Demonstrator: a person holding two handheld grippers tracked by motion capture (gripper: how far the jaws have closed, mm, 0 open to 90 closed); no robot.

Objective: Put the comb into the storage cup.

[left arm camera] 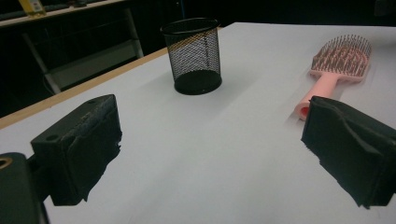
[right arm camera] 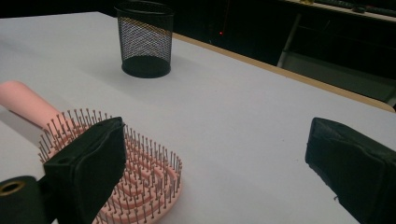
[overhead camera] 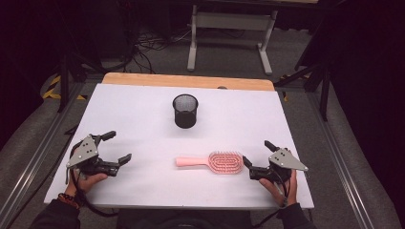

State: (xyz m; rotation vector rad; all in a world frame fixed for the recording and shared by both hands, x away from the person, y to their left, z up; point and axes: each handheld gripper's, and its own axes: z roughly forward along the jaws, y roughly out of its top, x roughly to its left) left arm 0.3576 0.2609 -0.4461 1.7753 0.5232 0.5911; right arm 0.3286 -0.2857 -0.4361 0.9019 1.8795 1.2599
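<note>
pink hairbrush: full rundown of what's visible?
The pink hairbrush looks like plastic: an oval paddle head with rows of thin dark pins and a plain rounded handle. It lies flat on the white table, bristles up, handle toward the left gripper, head beside the right gripper. Only the table touches it; both grippers are open and clear of it.

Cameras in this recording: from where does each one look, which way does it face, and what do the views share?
High view: above the person's side, looking forward and down on the table; left gripper, right gripper, both open.
Left gripper view: along its own jaws toward the mesh cup and the hairbrush.
Right gripper view: along its own jaws, across the hairbrush toward the mesh cup.
Shared: hairbrush, mesh cup and table.
</note>
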